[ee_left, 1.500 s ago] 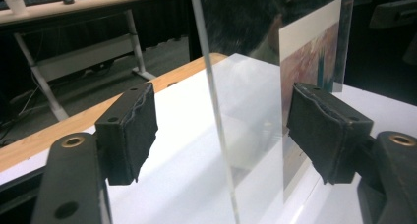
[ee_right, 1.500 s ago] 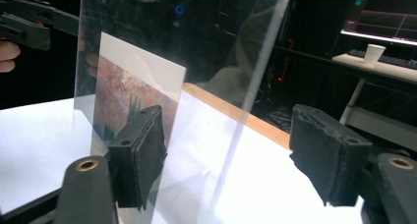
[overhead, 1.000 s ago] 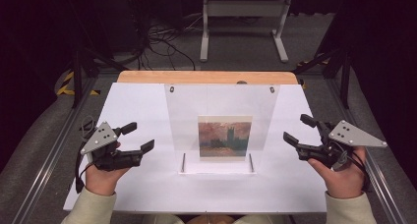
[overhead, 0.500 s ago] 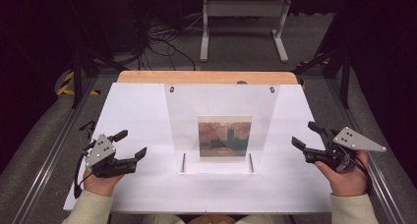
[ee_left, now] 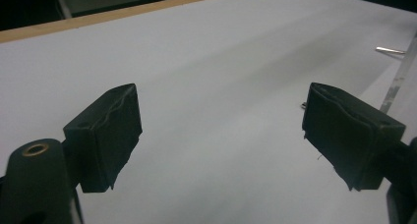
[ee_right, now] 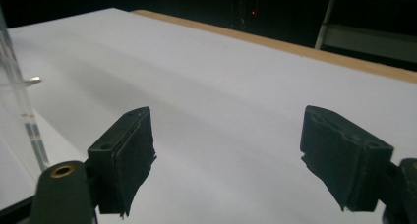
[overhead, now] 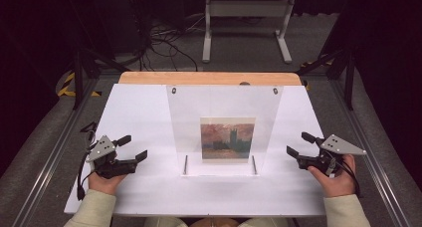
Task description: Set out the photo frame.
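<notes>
A clear acrylic stand point(overhead: 224, 107) rises at the middle of the white table point(overhead: 139, 112), with a small reddish painting print point(overhead: 227, 139) showing through it. My left gripper point(overhead: 132, 148) rests low at the table's left, open, jaws wide apart with nothing between them point(ee_left: 221, 135). At the table's right edge my right gripper point(overhead: 300, 144) is also open and holds nothing point(ee_right: 226, 150). Both point toward the stand from either side, well apart from it. The stand's clear edge point(ee_right: 22, 111) appears at the left of the right gripper view.
A wooden strip point(overhead: 209, 78) runs along the table's far edge. Beyond it lie cables point(overhead: 164, 43) and a white metal frame point(overhead: 246, 23) on the floor. Metal rails point(overhead: 45, 162) flank the table on both sides.
Both hands have drawn back toward the table's near edge and lowered; the left gripper moved slightly outward. Jaws stay open throughout.
</notes>
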{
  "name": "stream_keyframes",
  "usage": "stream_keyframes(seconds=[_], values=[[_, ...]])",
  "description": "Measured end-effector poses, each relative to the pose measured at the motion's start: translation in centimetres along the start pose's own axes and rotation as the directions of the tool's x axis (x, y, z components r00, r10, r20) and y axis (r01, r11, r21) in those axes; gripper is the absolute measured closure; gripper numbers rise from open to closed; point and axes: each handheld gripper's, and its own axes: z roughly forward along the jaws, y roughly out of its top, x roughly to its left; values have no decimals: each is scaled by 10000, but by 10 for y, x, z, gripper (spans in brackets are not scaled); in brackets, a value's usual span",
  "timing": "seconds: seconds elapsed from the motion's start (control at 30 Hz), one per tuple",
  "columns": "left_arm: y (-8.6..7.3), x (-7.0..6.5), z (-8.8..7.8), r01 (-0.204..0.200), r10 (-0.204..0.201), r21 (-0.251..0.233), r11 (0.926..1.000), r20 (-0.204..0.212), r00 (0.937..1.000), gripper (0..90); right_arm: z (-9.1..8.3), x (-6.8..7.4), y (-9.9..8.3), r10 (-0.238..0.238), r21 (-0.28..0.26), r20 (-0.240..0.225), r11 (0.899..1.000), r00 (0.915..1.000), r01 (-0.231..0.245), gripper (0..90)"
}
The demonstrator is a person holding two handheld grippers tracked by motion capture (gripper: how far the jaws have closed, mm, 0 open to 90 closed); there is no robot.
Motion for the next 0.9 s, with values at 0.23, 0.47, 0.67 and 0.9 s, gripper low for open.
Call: stream_keyframes(seconds=[0.23,0.47,0.67,0.9], values=[[-6,7,4,475,-468,-105,9988,569,9973,148,13,2,-18,98,487,-9,9988,10000,-98,210],[-7,7,7,344,-349,174,9993,309,9989,154,14,2,-18,98,544,13,9985,10000,-99,202],[-7,7,8,317,-322,236,9992,232,9992,154,15,2,-18,104,552,21,9984,9999,-105,200],[-7,7,8,392,-396,243,9989,138,9991,150,14,2,-18,77,502,85,9987,9999,-81,199]])
